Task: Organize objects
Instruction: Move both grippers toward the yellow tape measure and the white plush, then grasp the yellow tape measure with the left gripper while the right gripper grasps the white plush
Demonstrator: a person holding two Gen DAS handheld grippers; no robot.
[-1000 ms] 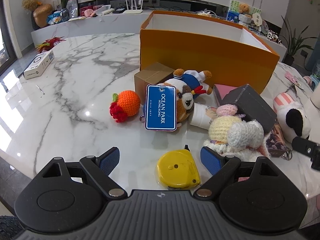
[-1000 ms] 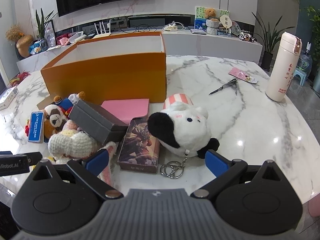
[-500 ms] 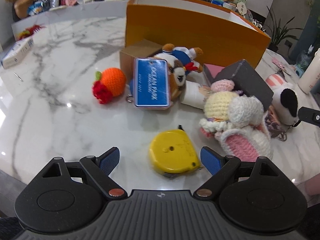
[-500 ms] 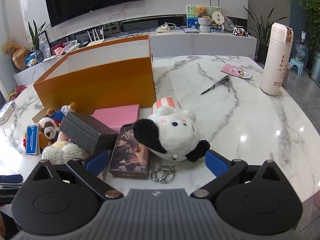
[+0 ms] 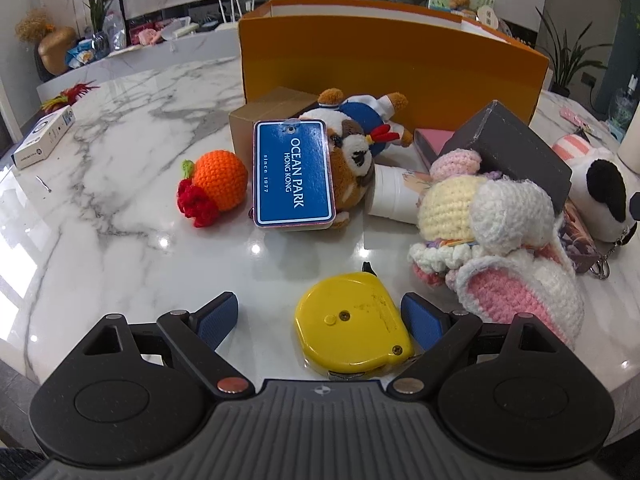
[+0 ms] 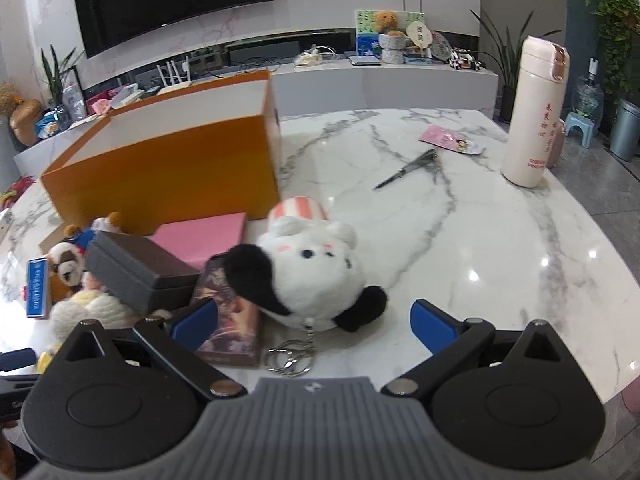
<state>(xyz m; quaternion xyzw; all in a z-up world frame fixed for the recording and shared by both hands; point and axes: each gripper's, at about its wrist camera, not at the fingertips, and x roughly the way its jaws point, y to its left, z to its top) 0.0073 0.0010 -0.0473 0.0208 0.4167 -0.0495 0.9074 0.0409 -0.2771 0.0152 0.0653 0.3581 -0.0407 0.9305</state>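
Note:
My left gripper (image 5: 320, 320) is open, its blue pads either side of a yellow tape measure (image 5: 352, 322) lying flat on the marble table (image 5: 100, 200), nearer the right pad. Behind it lie a crochet orange (image 5: 220, 180), a plush dog with a blue Ocean Park tag (image 5: 294, 174), a crochet bunny doll (image 5: 492, 236) and a grey box (image 5: 516, 152). An open orange box (image 5: 392, 64) stands behind them. My right gripper (image 6: 314, 322) is open just before a black-and-white plush (image 6: 308, 276) with a key ring (image 6: 290, 354), next to a card box (image 6: 232, 320).
A pink book (image 6: 200, 236) lies by the orange box (image 6: 168, 176). Scissors (image 6: 408, 168), a pink packet (image 6: 450, 144) and a white flask (image 6: 536, 112) stand on the right side of the table. A small white carton (image 5: 44, 136) lies at the far left. A brown carton (image 5: 272, 116) sits behind the plush dog.
My left gripper has moved forward, so the tape measure now lies between its pads. My right gripper has closed in on the plush. Both stay open.

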